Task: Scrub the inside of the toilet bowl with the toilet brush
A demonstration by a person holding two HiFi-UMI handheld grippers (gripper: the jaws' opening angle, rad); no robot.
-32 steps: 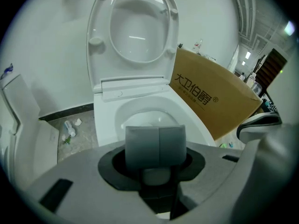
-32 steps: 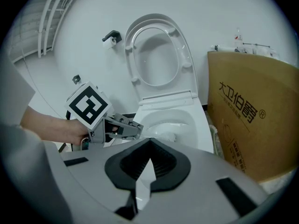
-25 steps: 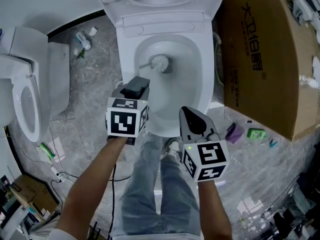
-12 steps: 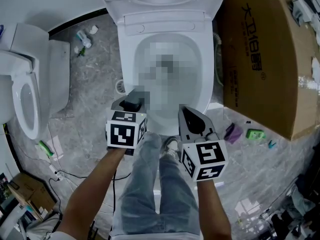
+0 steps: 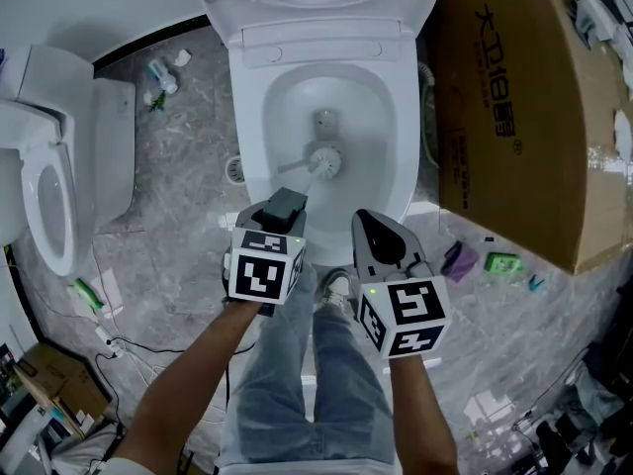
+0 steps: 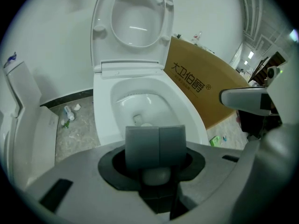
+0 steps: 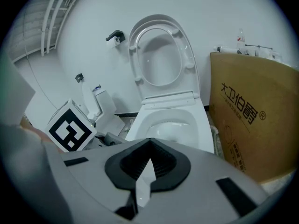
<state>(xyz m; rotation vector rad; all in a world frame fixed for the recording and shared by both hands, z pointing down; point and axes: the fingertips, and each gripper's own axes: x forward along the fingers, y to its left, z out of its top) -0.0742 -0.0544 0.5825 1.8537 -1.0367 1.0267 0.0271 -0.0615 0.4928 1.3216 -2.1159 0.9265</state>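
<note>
The white toilet bowl (image 5: 249, 117) stands open ahead of me, lid up. A white toilet brush head (image 5: 324, 158) rests low inside the bowl, just in front of the drain. Its handle slants back to my left gripper (image 5: 284, 204), which is shut on it above the bowl's front rim. In the left gripper view the grey pads (image 6: 159, 146) meet around the handle's pale end and hide most of the brush. My right gripper (image 5: 379, 234) hovers beside it at the bowl's front right, shut and empty. In the right gripper view its black jaws (image 7: 148, 164) point at the bowl (image 7: 140, 120).
A large cardboard box (image 5: 524, 107) stands tight against the toilet's right side. A second toilet (image 5: 49, 196) is at the left. Bottles (image 5: 163, 77), a floor drain (image 5: 235, 170), a green item (image 5: 506, 262) and a purple item (image 5: 462, 261) lie on the marble floor.
The left gripper has shifted right and back toward me, dragging the brush head from the bowl's far part down toward its front. The right gripper has stayed put.
</note>
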